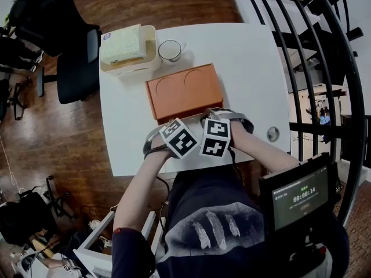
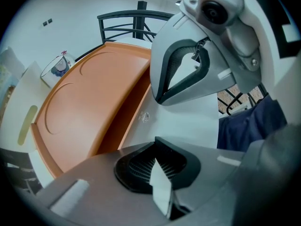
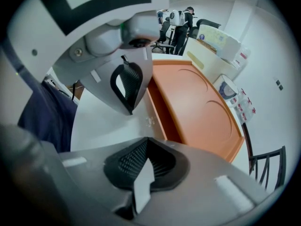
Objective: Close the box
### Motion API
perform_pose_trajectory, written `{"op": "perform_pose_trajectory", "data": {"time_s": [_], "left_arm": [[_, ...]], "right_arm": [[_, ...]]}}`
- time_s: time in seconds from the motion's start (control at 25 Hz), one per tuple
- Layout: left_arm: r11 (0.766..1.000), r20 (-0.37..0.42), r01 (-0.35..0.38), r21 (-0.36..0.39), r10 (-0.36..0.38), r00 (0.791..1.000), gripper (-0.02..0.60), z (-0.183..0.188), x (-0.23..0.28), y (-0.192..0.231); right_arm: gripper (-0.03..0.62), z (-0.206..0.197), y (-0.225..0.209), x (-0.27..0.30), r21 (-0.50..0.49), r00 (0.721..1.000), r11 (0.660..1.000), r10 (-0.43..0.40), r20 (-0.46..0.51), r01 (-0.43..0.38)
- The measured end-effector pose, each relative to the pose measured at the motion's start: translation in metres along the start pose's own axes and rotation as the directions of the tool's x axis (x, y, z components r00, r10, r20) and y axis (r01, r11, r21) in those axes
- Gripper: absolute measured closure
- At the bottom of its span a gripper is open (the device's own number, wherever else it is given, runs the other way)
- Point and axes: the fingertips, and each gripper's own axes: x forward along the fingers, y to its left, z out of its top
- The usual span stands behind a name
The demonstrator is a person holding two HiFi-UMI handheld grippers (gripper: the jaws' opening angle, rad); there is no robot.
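An orange box (image 1: 184, 90) lies in the middle of the white table (image 1: 249, 68), its flat lid down, with two round shapes pressed into it. The two grippers sit side by side just in front of the box's near edge. My left gripper (image 1: 174, 133) and right gripper (image 1: 212, 126) show mainly as marker cubes in the head view. The left gripper (image 2: 157, 173) is shut on nothing, with the box (image 2: 89, 102) ahead to its left. The right gripper (image 3: 141, 168) is shut and empty too, with the box (image 3: 197, 107) ahead to its right. Neither touches the box.
A cream container (image 1: 128, 51) holding a pale pack stands at the table's back left, with a glass cup (image 1: 170, 50) beside it. A small round object (image 1: 272, 134) lies near the right edge. A black chair (image 1: 75, 57) stands to the left and a black railing (image 1: 324, 68) to the right.
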Motion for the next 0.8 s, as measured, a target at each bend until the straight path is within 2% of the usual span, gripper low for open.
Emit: {"op": "perform_pose_trajectory", "data": {"time_s": [0.32,0.64,0.8], "left_arm": [[1.000,0.001,-0.001,0.000,0.001,1.000,0.568,0.010,0.012,0.023],[0.999,0.046,-0.054,-0.001,0.054,0.998,0.568,0.015,0.008,0.028],[0.998,0.065,-0.058,-0.001,0.058,0.996,0.568,0.017,0.011,0.031]], "right_arm": [[0.589,0.000,-0.023,0.014,0.000,1.000,1.000,-0.017,0.020,0.017],[0.589,0.008,-0.031,0.009,0.059,0.987,0.989,-0.138,0.087,0.133],[0.589,0.010,-0.033,0.013,0.073,0.985,0.988,-0.145,0.096,0.138]]}}
